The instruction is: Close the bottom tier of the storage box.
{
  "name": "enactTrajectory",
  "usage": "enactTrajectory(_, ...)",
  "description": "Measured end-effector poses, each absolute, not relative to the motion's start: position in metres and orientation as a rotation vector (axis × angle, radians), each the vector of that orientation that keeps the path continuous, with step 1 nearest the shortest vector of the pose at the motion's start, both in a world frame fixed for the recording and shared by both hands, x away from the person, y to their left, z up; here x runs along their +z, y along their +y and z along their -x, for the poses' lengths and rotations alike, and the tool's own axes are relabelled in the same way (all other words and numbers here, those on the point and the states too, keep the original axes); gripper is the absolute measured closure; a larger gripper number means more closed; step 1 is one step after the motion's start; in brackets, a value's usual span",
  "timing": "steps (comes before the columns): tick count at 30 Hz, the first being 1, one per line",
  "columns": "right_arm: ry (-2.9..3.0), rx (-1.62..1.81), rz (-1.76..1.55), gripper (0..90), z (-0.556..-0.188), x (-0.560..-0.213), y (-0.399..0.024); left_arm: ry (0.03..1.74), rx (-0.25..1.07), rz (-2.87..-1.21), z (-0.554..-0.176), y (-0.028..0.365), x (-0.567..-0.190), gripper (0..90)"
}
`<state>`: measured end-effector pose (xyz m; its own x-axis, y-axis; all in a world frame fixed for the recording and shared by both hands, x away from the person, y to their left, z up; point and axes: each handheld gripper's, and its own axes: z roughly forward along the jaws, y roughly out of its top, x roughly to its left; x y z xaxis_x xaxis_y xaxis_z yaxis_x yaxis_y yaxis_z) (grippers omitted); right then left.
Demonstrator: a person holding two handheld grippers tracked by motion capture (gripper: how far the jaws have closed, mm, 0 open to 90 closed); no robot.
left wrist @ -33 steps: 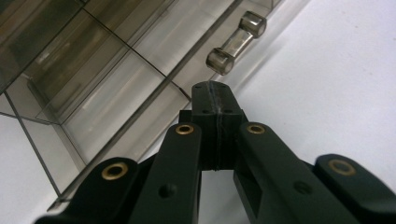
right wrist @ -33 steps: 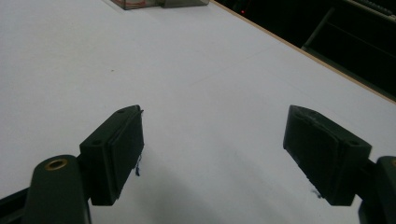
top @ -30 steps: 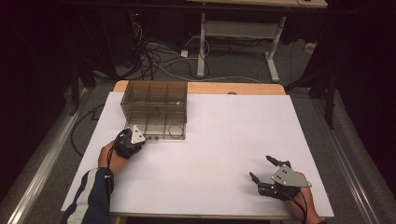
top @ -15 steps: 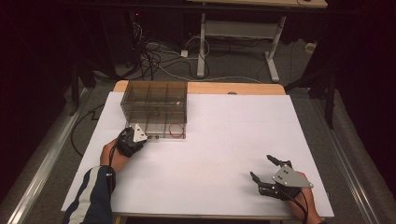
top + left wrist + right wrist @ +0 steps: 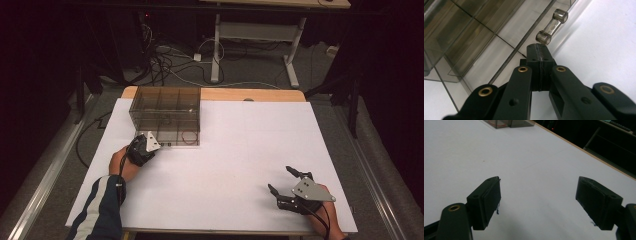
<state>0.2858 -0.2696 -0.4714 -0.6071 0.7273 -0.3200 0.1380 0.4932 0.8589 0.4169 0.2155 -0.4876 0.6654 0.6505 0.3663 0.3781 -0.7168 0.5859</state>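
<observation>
**Handle just ahead of closed jaws**

A smoky clear bar handle (image 5: 551, 26) on the tinted drawer box (image 5: 165, 114) runs diagonally just beyond the left gripper (image 5: 539, 51), whose jaws are clenched empty. The right gripper (image 5: 537, 202) rests released, well apart.

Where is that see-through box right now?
In the high view the box sits at the table's far left, with the shut left gripper at its near front edge.

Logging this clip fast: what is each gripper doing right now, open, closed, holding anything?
Left gripper: jaws closed on nothing, tips just short of the clear box's handle.
Right gripper: jaws open, nothing between them, over the white table.
</observation>
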Motion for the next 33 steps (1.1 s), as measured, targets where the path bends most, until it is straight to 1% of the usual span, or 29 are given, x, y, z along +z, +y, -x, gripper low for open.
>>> enactTrajectory(23,2.056,1.088,-0.719,21.2,-0.287,-0.472,-0.270,0.806,0.794,-2.427,-0.433,0.214,-0.489,87.5)
enactTrajectory(33,2.068,1.090,-0.710,22.1,-0.286,-0.471,-0.268,0.831,0.793,-2.388,-0.443,0.218,-0.491,87.5)
